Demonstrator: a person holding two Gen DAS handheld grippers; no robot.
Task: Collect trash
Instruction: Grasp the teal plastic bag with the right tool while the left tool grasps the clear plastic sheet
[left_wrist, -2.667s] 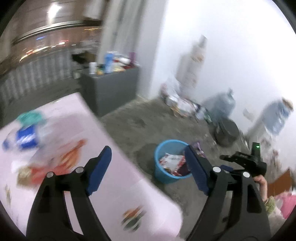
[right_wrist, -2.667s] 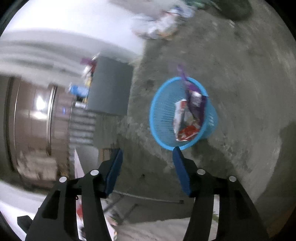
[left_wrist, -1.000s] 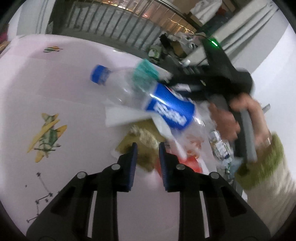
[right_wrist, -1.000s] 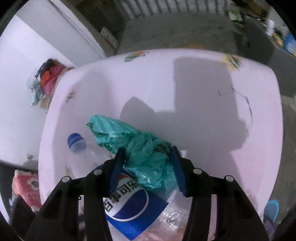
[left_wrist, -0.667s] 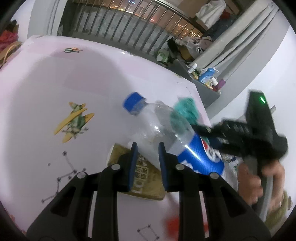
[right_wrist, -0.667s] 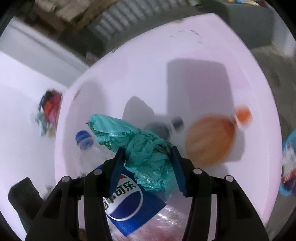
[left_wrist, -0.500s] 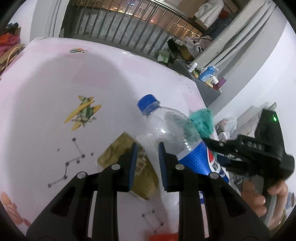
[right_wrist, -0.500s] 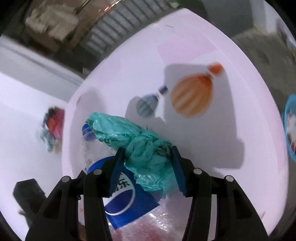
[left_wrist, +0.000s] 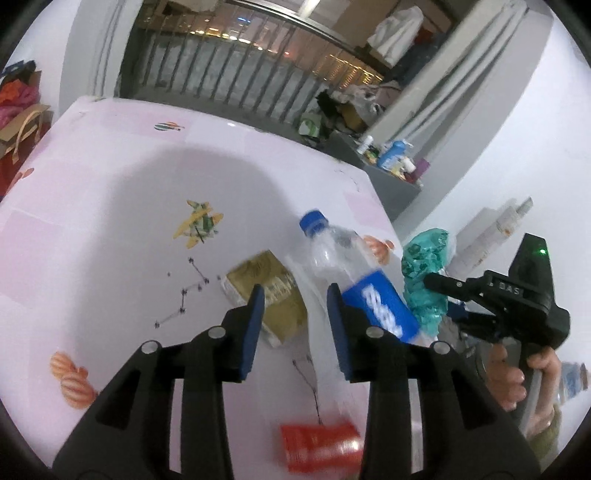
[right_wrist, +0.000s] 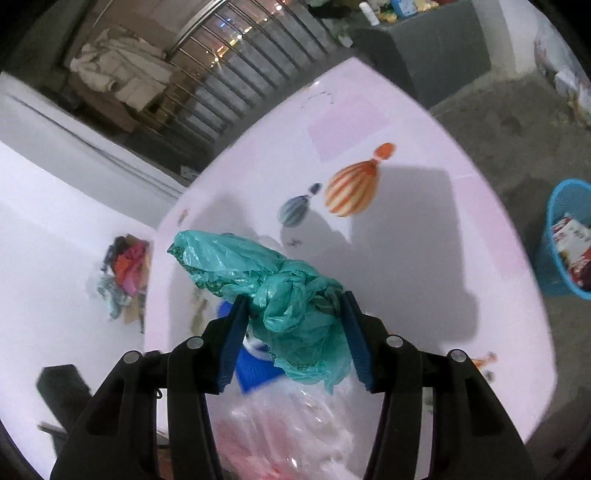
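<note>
On the pink table (left_wrist: 110, 229) lie a clear bottle (left_wrist: 354, 280) with a blue cap and blue label, a gold packet (left_wrist: 269, 295) and a blurred red wrapper (left_wrist: 317, 446). My left gripper (left_wrist: 295, 306) hovers over the packet's edge and a white paper strip. Its jaws are opening and its pads press on nothing. My right gripper (right_wrist: 291, 310) is shut on a crumpled teal plastic bag (right_wrist: 280, 288), held above the bottle's blue label (right_wrist: 255, 365). In the left wrist view the teal bag (left_wrist: 424, 273) hangs at the table's right edge, in the right gripper (left_wrist: 439, 284).
A blue basket (right_wrist: 554, 221) holding wrappers stands on the concrete floor off the table's right side. Clear and red plastic (right_wrist: 288, 435) lies under my right gripper. A grey cabinet (left_wrist: 391, 181) with bottles on it and a railing (left_wrist: 236, 81) stand beyond the table.
My left gripper's jaws have widened from nearly shut, and it has shifted over the packet. The right gripper has carried the teal bag to the right, off the bottle.
</note>
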